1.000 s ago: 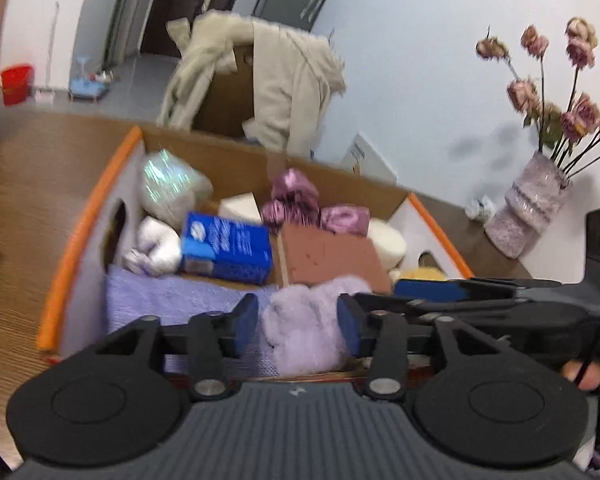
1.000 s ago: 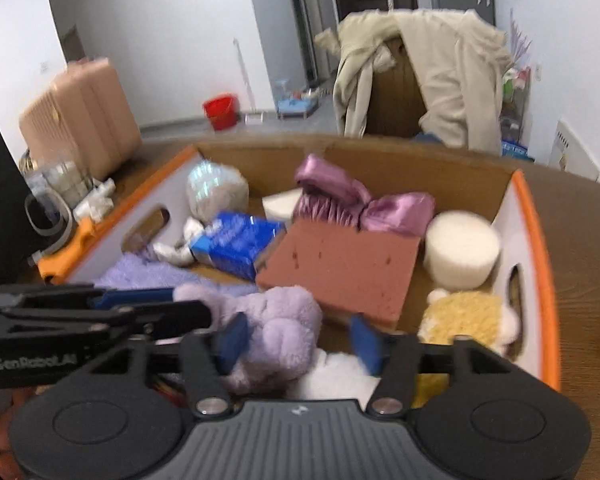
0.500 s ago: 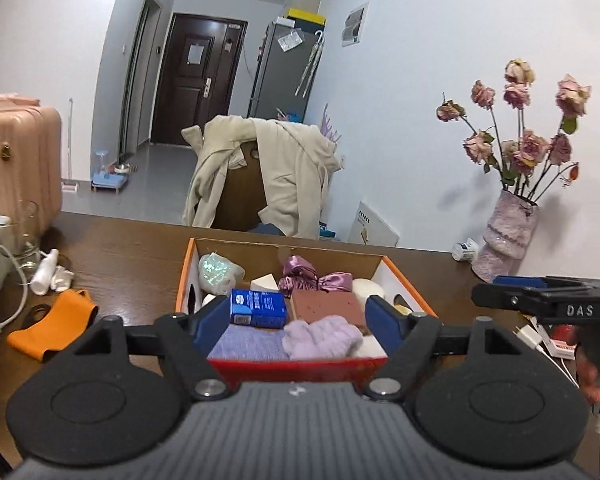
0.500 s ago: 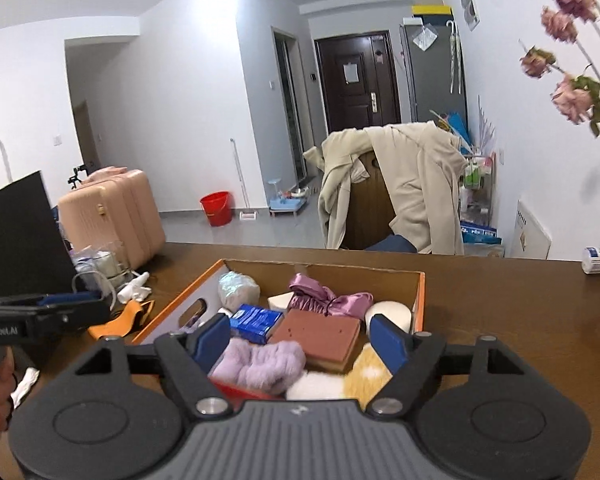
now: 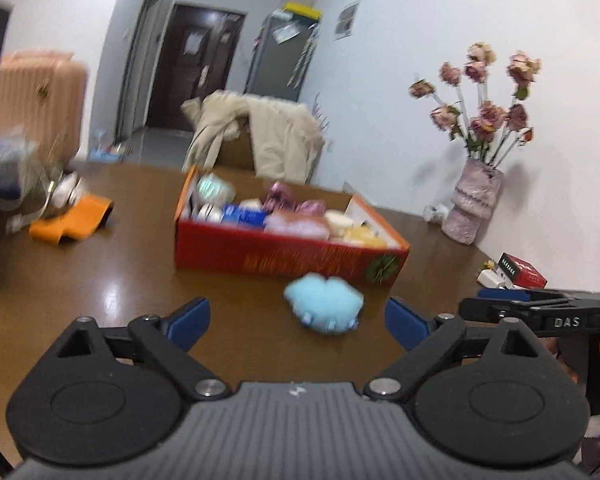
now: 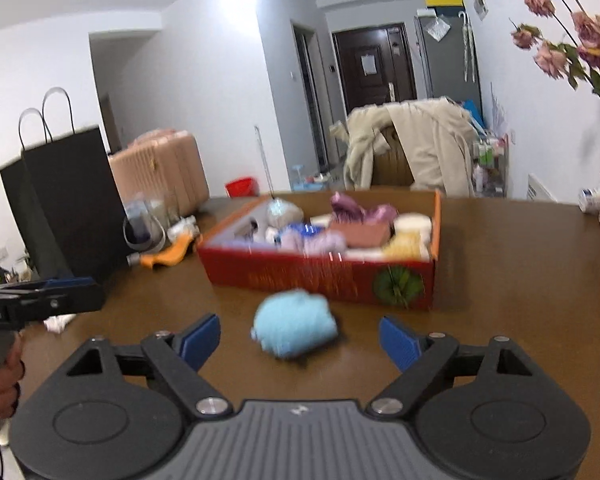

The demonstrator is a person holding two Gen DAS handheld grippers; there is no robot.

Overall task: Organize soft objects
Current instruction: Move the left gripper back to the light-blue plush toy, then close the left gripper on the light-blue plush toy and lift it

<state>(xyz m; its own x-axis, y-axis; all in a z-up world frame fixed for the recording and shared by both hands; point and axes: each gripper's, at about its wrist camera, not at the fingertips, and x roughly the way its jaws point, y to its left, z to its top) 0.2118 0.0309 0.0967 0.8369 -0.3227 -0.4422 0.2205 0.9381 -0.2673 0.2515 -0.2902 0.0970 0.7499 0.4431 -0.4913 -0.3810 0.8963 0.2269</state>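
Facing blue plush (image 5: 322,304) on desk (image 5: 120,280) before box (image 5: 288,256); both grippers' fingers (image 5: 188,316) (image 6: 202,338) wide, empty, jaws just opened; next: close on plush, lift into box.

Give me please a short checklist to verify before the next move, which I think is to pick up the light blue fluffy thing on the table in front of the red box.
1. Left gripper open and empty: ok; its jaws have just been opening, nothing pressed between them.
2. Right gripper open and empty: ok; also just been opening.
3. Light blue fluffy item free on the brown table, apart from the red box: ok.
4. Path to the item unobstructed: ok in both views.
5. Room left in the box: cannot tell; it looks crowded and blurred.
6. Sharp view for aiming: not ok; both pictures show motion blur.
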